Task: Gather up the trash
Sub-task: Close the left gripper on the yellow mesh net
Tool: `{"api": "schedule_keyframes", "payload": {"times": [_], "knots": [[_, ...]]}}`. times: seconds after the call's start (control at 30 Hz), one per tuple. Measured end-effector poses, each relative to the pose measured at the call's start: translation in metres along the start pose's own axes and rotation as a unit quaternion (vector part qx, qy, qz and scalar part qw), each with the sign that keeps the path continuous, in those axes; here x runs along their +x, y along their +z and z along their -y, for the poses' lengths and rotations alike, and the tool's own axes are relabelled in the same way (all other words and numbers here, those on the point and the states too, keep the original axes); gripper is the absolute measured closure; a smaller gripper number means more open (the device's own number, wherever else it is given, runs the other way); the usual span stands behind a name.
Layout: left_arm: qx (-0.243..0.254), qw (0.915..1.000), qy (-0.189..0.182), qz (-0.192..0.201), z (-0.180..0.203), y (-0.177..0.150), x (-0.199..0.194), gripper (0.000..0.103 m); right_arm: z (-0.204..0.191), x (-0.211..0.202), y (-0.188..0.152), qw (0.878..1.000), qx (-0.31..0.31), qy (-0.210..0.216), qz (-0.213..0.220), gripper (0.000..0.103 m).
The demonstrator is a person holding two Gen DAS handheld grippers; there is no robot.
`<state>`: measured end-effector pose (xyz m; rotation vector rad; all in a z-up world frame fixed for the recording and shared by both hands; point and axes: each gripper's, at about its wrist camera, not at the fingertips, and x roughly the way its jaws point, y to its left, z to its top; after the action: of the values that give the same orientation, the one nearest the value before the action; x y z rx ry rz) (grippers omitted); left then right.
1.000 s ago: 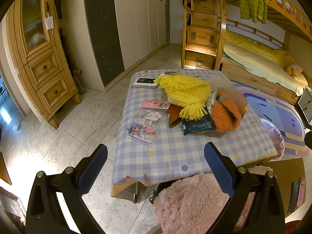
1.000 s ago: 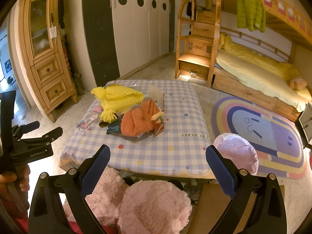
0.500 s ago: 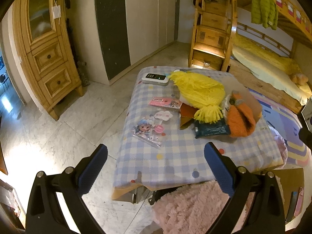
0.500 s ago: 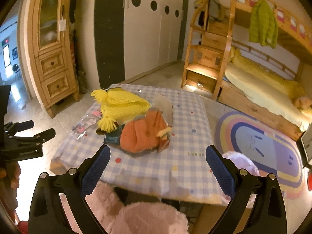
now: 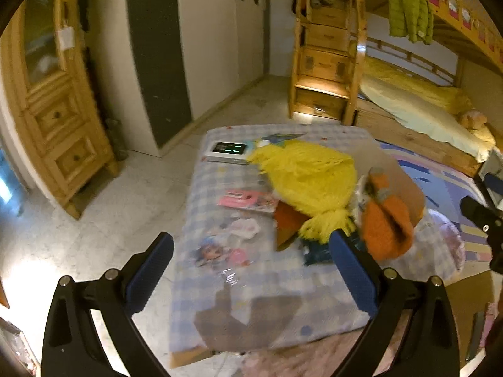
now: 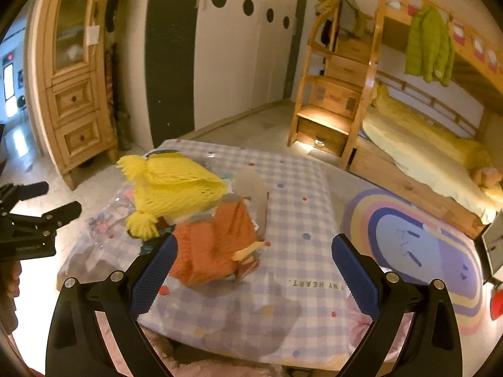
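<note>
- Two grippers, both with jaws spread wide and nothing between the blue pads: my left gripper (image 5: 251, 273) at the bottom of its frame, my right gripper (image 6: 253, 271) likewise.
- Nearest me, low in both frames, is the near edge of the checked table (image 6: 283, 320); I judge the step in hand is the approach to the litter on it, with nothing gripped yet.
- Just past my left pads, lower centre of the left view, lies a clear wrapper (image 5: 220, 254) with cartoon print, flat on the cloth. For flat film I'd come in low and tilt one finger under an edge rather than press straight down.
- Frame centre in the right view sits the orange net (image 6: 217, 251), touching the yellow net (image 6: 176, 188) above-left of it. These look soft and bulky, so I'd close on a bunched fold, not the whole lump.
- A dark packet (image 5: 317, 251) peeks out beneath them in the left view; I'd lift the nets first.
- Further up, pink card (image 5: 248, 199), then a white device (image 5: 228, 151) at the far edge; likely not trash, so I'd leave it.
- Motion blur is heavy; I'd slow down before closing.
</note>
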<state>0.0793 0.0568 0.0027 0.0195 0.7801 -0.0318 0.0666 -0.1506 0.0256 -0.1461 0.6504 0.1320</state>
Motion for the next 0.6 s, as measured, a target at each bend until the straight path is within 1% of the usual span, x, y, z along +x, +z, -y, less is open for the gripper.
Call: {"api": "schedule_keyframes", "payload": {"times": [0.1,0.17,0.23,0.27,0.3,0.33,0.43,0.57,0.6], "knots": [[0.001,0.9997,-0.02,-0.011,0.01,0.011,0.018,0.007,0.01,0.007,0.002,1.0,0.012,0.002,0.003,0.008],[0.003,0.9997,-0.022,-0.013,0.017,0.015,0.027,0.008,0.014,0.011,0.003,1.0,0.014,0.005,0.009,0.011],[0.007,0.9994,-0.027,-0.021,0.026,0.021,0.039,0.009,0.018,0.014,0.005,1.0,0.014,0.001,0.014,0.012],[0.007,0.9992,-0.03,-0.025,0.03,0.023,0.043,0.011,0.021,0.016,0.006,1.0,0.014,0.001,0.015,0.018],[0.009,0.9991,-0.032,-0.027,0.034,0.025,0.048,0.013,0.022,0.018,0.007,1.0,0.015,0.002,0.013,0.028],[0.013,0.999,-0.032,-0.029,0.038,0.028,0.053,0.013,0.023,0.02,0.008,1.0,0.017,0.0,0.011,0.04],[0.022,0.9985,-0.036,-0.035,0.049,0.034,0.069,0.014,0.031,0.029,0.009,0.999,0.033,0.006,-0.003,0.04],[0.029,0.997,-0.041,-0.059,0.059,0.038,0.094,0.024,0.034,0.033,0.008,0.999,0.032,0.008,-0.008,0.04],[0.029,0.9965,-0.041,-0.066,0.061,0.038,0.099,0.03,0.034,0.034,0.007,0.999,0.032,0.009,-0.009,0.04]]}}
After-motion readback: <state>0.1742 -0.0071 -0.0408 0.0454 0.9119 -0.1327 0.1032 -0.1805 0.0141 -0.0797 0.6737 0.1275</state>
